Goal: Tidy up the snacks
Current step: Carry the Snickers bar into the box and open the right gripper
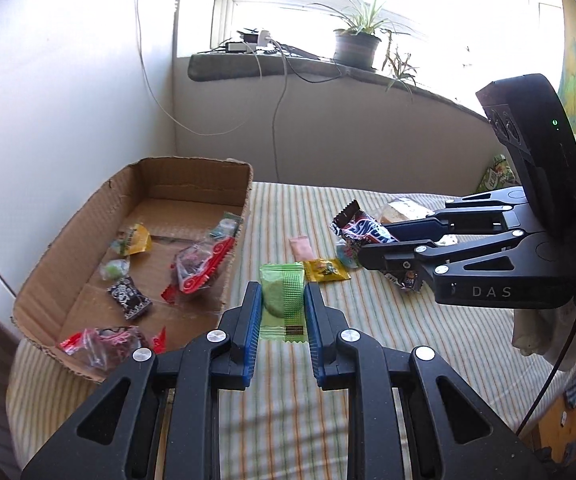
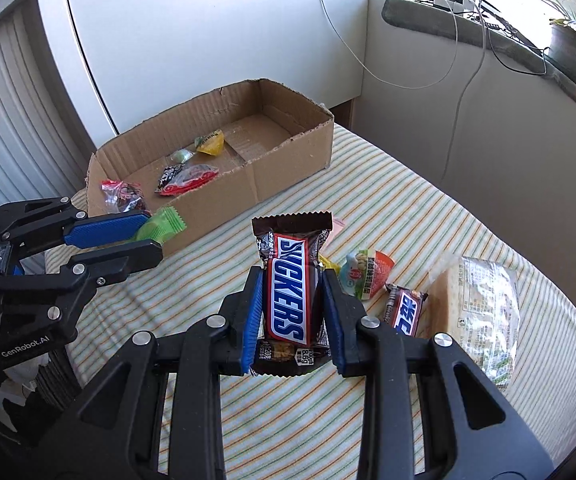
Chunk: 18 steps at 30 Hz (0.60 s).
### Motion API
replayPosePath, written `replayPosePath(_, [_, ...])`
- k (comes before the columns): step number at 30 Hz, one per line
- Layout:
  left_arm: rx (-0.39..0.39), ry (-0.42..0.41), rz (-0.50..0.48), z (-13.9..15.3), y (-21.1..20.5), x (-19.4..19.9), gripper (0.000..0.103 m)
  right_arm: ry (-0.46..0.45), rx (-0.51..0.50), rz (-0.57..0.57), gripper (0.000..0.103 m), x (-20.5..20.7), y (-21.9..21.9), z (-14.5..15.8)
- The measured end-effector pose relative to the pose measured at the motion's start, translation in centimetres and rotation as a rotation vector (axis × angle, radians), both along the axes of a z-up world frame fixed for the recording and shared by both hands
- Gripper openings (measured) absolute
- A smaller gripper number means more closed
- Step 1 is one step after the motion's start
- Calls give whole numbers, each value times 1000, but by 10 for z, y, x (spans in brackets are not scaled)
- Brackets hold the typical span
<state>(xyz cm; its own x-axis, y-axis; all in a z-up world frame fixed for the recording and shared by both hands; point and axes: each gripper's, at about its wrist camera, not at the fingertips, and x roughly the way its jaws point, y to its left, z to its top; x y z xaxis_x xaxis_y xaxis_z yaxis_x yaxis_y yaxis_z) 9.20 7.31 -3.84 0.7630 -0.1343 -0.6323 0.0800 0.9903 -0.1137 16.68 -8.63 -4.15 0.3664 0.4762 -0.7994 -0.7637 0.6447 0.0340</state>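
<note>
My left gripper (image 1: 282, 294) is shut on a green wrapped snack (image 1: 282, 304) and holds it above the striped cloth, just right of the cardboard box (image 1: 191, 168). It also shows in the right wrist view (image 2: 143, 236), with the green snack (image 2: 161, 226) by the box's near wall. My right gripper (image 2: 292, 280) is shut on a Snickers bar (image 2: 290, 288), held upright above the cloth; the bar also shows in the left wrist view (image 1: 362, 230). The box (image 2: 288, 164) holds several wrapped sweets.
On the striped cloth (image 2: 388, 208) lie a small Snickers (image 2: 406, 312), an orange-and-white packet (image 2: 366, 270), a clear cracker pack (image 2: 484, 304), a yellow sweet (image 1: 326, 270) and a pink sachet (image 1: 302, 248). A windowsill with a potted plant (image 1: 356, 46) and cables is behind.
</note>
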Motion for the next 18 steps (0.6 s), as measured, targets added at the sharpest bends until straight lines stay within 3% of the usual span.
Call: replayPosePath(18, [24,-35,126,8,64,0,20,-33,32,85,30,29,95,19])
